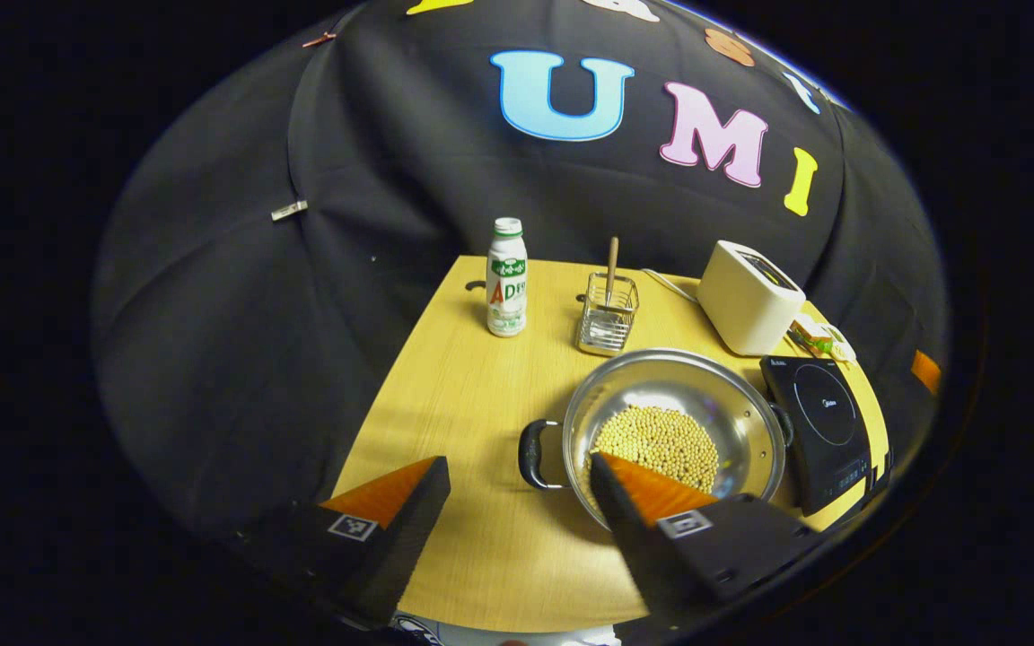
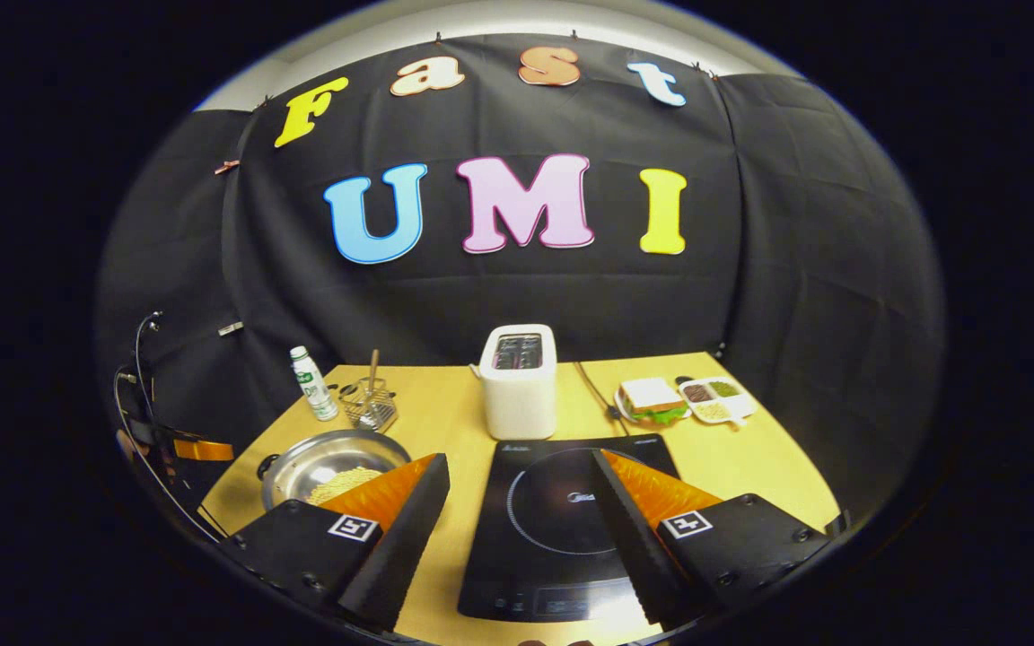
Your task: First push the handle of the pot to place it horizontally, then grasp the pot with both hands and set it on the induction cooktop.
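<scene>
Pot (image 1: 674, 422) sits at table's 4 o'clock beside the cooktop (image 1: 827, 431), both grippers, left (image 1: 517, 507) and right (image 2: 517, 502), spread and empty; handle-push step pending, left handle (image 1: 535, 455) nearest.

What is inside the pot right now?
The pot holds a heap of small yellow beans on bare steel. The left gripper's near finger covers the front rim and part of the heap, so what lies there cannot be seen.
</scene>
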